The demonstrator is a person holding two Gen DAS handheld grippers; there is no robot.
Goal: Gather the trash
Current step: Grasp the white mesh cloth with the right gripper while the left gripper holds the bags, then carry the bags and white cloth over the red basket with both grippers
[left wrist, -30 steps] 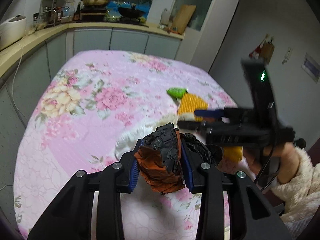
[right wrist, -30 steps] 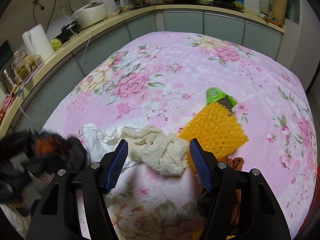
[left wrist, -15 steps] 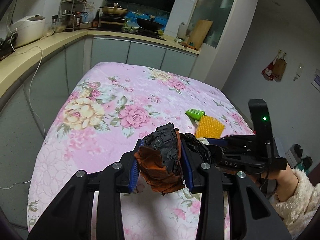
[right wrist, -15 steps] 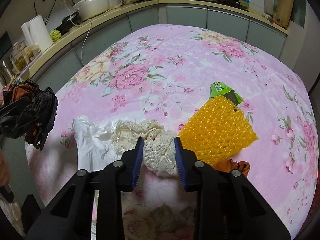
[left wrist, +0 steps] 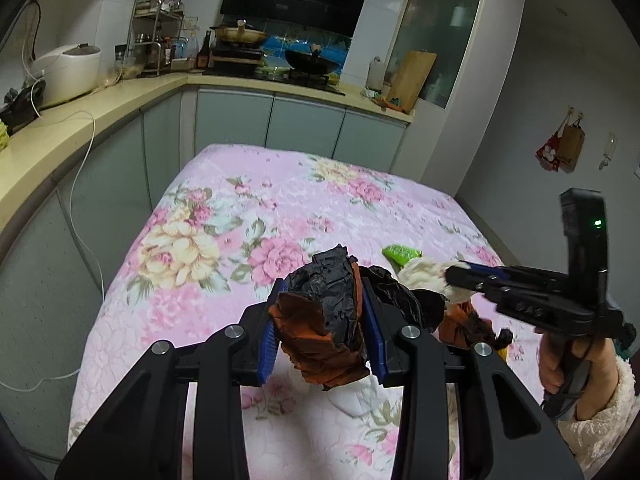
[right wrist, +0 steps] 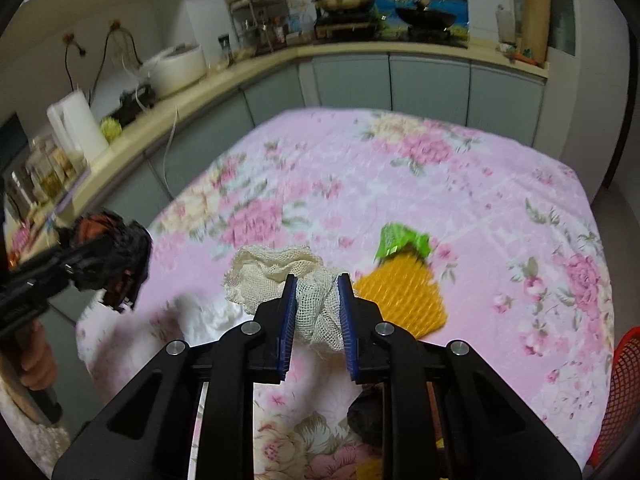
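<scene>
My left gripper (left wrist: 322,312) is shut on a crumpled black and orange wrapper (left wrist: 320,320) and holds it above the pink floral tablecloth (left wrist: 240,216); it also shows at the left of the right wrist view (right wrist: 108,256). My right gripper (right wrist: 317,300) is shut on a cream mesh net (right wrist: 280,276), lifted off the table; it shows in the left wrist view (left wrist: 452,276) too. An orange foam net (right wrist: 404,296), a green wrapper (right wrist: 400,240) and a white tissue (right wrist: 208,316) lie on the cloth.
A red mesh basket (right wrist: 618,392) stands at the table's right edge. Dark and orange scraps (left wrist: 464,320) lie near the front. Kitchen counters (left wrist: 60,120) with a rice cooker (left wrist: 68,72) run along the left and back.
My right gripper closed on the cream mesh net and lifted it off the table. My left gripper rose and drew back with the black and orange wrapper.
</scene>
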